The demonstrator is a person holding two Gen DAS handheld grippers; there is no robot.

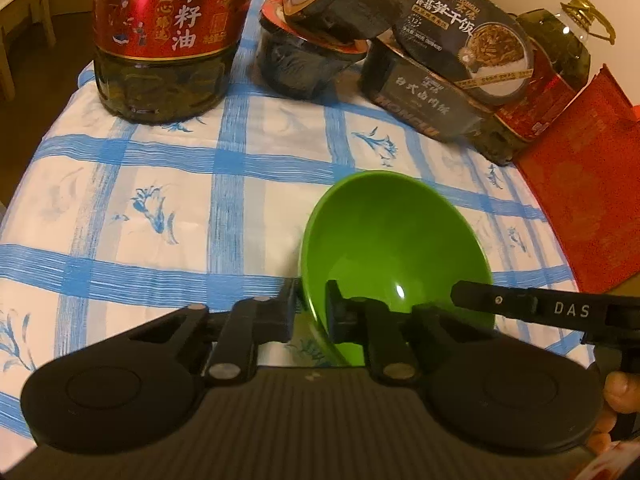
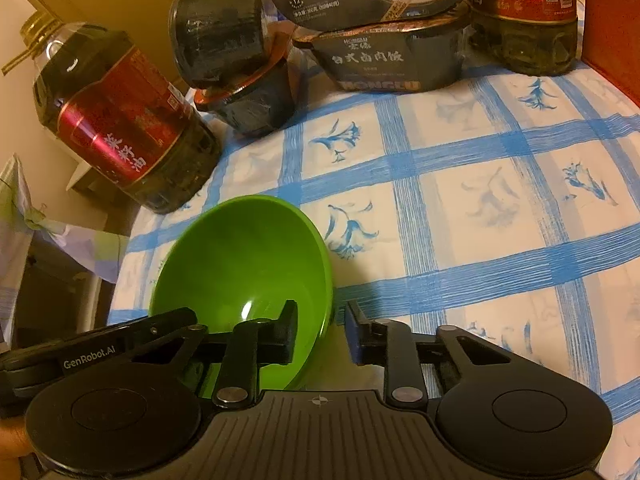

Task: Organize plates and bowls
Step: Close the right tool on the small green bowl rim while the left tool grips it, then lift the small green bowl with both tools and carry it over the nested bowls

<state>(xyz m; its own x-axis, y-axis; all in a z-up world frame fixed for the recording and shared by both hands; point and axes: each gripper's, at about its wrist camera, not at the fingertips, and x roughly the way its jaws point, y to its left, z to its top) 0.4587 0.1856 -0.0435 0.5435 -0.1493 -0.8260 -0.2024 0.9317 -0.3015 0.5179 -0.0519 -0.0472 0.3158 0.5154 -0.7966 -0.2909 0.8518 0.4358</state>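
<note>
checked tablecloth (image 1: 160, 152) crowded with oil bottles (image 1: 164, 36); both grippers (image 1: 311, 312) (image 2: 320, 332) clamp the green bowl (image 1: 396, 240).

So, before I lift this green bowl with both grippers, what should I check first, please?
1. Left gripper on the rim of the green bowl: ok, one finger inside, one outside, closed on it.
2. Right gripper on the opposite rim: cannot tell; the rim is between its fingers, but the outer pad may not be touching.
3. Bowl empty: ok.
4. Room ahead: ok, bare tablecloth lies between the bowl and the oil bottle and meal boxes.
5. Place to put it: cannot tell, no other plates or bowls are in view.
</note>
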